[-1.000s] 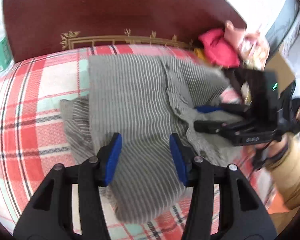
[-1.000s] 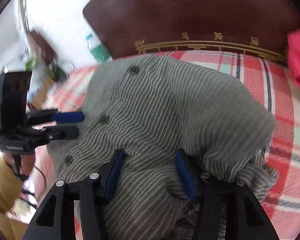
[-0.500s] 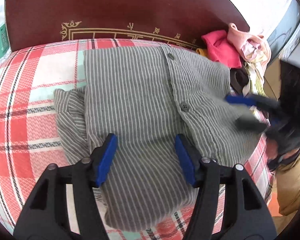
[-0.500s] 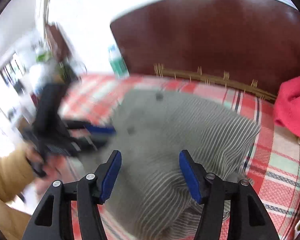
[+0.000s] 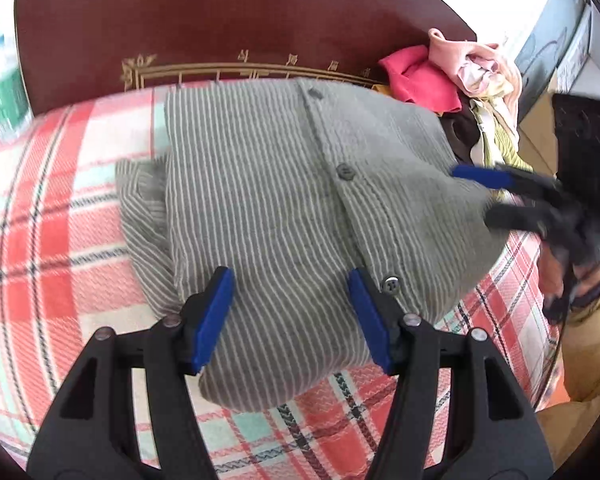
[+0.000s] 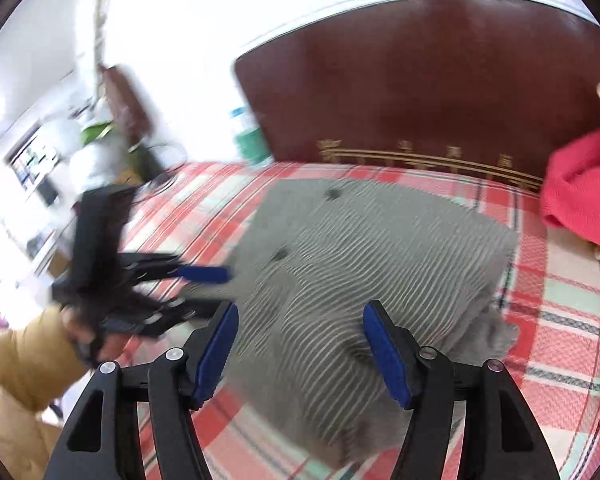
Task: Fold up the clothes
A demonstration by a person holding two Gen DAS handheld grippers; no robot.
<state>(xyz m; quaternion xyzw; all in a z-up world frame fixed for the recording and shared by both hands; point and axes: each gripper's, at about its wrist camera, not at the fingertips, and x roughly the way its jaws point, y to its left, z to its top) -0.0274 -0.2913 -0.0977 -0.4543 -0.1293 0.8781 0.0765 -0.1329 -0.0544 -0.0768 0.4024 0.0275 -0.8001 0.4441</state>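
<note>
A grey striped button shirt [image 5: 260, 184] lies folded in a rough rectangle on the plaid blanket [image 5: 60, 240], with a bunched sleeve sticking out at its left side. My left gripper [image 5: 290, 300] hovers open over the shirt's near edge, nothing between its blue pads. In the right wrist view the same shirt [image 6: 380, 248] sits just ahead of my right gripper [image 6: 300, 332], which is open and empty above it. Each gripper shows blurred in the other's view: the right gripper [image 5: 476, 196] at the shirt's right edge, the left gripper [image 6: 208, 292] at its left edge.
A dark red headboard [image 5: 240, 20] closes the far side of the bed. A heap of clothes, red [image 5: 420, 80] and pink [image 5: 472, 64], lies at the far right. A bottle [image 6: 248, 136] stands beside the headboard. A person's tan sleeve [image 6: 24, 360] holds the left gripper.
The right gripper, pressed into the shirt's cloth a second ago, has opened and drawn back above it. The shirt now lies flatter. The left gripper stayed open, shifting slightly nearer.
</note>
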